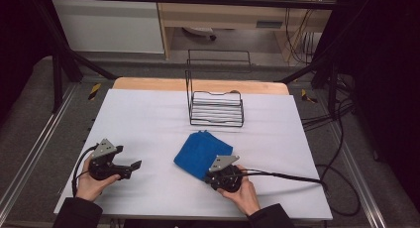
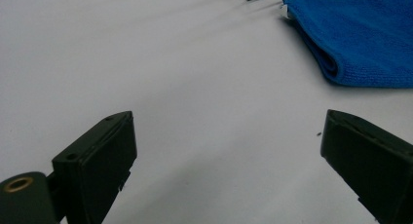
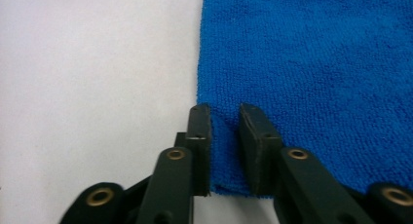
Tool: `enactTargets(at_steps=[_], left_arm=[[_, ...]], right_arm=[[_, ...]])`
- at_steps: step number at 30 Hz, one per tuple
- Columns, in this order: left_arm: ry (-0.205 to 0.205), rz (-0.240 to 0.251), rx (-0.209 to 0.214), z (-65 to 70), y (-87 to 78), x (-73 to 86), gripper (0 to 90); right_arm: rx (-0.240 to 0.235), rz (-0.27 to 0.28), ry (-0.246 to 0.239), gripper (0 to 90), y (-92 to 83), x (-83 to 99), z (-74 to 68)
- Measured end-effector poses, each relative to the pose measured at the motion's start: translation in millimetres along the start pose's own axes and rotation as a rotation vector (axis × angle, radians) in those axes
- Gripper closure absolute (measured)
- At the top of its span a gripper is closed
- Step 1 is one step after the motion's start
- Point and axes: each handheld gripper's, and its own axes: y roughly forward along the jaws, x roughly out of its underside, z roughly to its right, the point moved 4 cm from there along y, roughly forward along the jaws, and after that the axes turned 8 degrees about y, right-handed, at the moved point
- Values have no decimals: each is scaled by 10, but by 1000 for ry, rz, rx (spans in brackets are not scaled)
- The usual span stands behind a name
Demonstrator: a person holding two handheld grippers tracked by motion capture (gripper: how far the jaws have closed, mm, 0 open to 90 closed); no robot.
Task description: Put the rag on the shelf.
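The right gripper (image 3: 225, 112) is being closed narrowly on the near corner of the cloth (image 3: 311, 68): a ridge of blue pile is being pinched between the two jaws, right at the corner where the cloth's left edge and its near hem are meeting. From that pinch the cloth is spreading away and to the right in the right gripper view, so the bulk of it is lying beyond the jaws, not under them. In the high view the right gripper (image 1: 218, 174) is being held at the cloth's (image 1: 200, 151) nearest corner, and the folded cloth is stretching from there toward the wire rack (image 1: 216, 108) (which is standing well apart at the far side of the table (image 1: 148, 119)).

The left gripper (image 2: 226, 136) is being held wide, with nothing between its jaws, and the cloth (image 2: 360, 39) is lying ahead of it and off to the right, clearly apart. The right hand is therefore judged the nearer one, and any lift is likely to be led from that corner.
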Motion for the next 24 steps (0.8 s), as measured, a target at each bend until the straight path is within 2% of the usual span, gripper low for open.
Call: enactTargets(at_steps=[2, 5, 9, 14, 20, 24], left_arm=[[0, 0, 0, -1, -2, 0, 61], [-1, 1, -1, -4, -3, 1, 61], [-3, 0, -1, -7, -3, 2, 61], [-5, 1, 1, -9, -4, 2, 62], [-3, 1, -1, -6, -6, 1, 62], [-1, -1, 1, 1, -4, 0, 63]], right_arm=[[-9, 1, 6, 826, -1, -4, 3], [-15, -4, 8, 857, -11, -15, 12], [-26, -6, 23, 868, -63, -45, 25], [-53, -14, 68, 875, -161, -77, 47], [-92, -45, 66, 876, -289, -59, 69], [-109, -74, 67, 874, -388, 50, 119]])
